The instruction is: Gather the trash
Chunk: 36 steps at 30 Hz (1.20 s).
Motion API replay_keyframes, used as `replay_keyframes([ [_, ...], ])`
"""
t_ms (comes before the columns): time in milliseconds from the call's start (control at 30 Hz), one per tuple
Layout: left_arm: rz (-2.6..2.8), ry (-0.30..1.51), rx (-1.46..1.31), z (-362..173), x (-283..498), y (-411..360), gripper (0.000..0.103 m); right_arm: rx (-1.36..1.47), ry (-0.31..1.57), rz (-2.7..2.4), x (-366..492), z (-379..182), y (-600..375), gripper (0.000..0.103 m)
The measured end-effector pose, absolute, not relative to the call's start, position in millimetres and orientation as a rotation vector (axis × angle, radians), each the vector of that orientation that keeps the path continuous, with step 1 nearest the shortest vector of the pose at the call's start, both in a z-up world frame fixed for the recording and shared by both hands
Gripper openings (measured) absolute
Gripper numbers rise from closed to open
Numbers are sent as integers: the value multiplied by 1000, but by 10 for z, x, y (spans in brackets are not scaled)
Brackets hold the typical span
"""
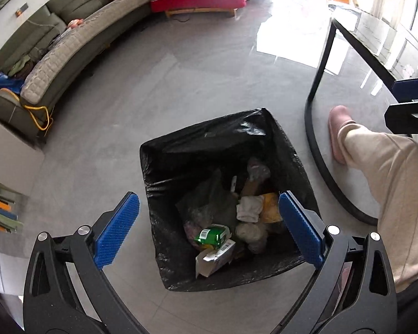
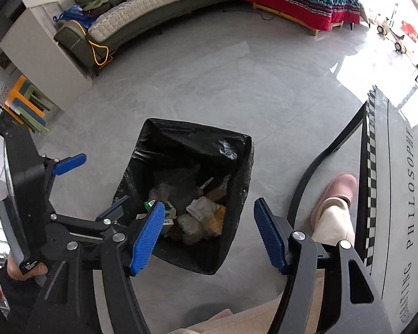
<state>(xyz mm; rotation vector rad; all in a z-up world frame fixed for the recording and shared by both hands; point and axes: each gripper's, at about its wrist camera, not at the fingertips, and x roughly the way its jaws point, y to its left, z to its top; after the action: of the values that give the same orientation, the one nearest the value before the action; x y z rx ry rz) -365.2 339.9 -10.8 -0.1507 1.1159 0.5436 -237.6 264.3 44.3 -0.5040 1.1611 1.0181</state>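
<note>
Both grippers hang over the black-lined trash bin (image 1: 225,194) on the grey floor (image 1: 181,83), beside a pink slipper (image 1: 338,130). The left gripper (image 1: 209,228) has its blue pads spread wide and holds nothing. The right gripper (image 2: 209,233) is likewise parted and empty. Inside the bin lie a green carton (image 1: 211,235), a white crumpled cloth (image 1: 249,208) and wrappers

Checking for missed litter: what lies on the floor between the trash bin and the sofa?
Nothing: between the trash bin and the sofa the grey floor is bare, in both wrist views.
</note>
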Motion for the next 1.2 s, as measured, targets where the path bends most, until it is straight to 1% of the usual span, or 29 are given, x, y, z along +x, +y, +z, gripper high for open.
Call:
replay_keyframes([
  [133,525,1109,-140,-83,-3607,3335,97,-475,1159,1028,-2323,504,2530,68],
  [400,454,1060,-144,129,-3305,3130,97,-413,1129,990,-2079,661,2136,68],
  [500,417,1042,-121,211,-3126,3001,97,-388,1119,942,-1906,704,1926,71],
  [633,336,1018,-92,316,-2790,2763,97,-362,1107,876,-1684,734,1622,73],
  [767,254,1015,-52,365,-2418,2480,97,-316,1094,781,-1409,763,1206,78],
  [1033,65,1011,34,429,-1586,1730,97,-199,1085,566,-858,764,254,80],
  [1200,-41,996,42,467,-1134,1307,97,-160,1059,427,-616,731,-292,80],
])
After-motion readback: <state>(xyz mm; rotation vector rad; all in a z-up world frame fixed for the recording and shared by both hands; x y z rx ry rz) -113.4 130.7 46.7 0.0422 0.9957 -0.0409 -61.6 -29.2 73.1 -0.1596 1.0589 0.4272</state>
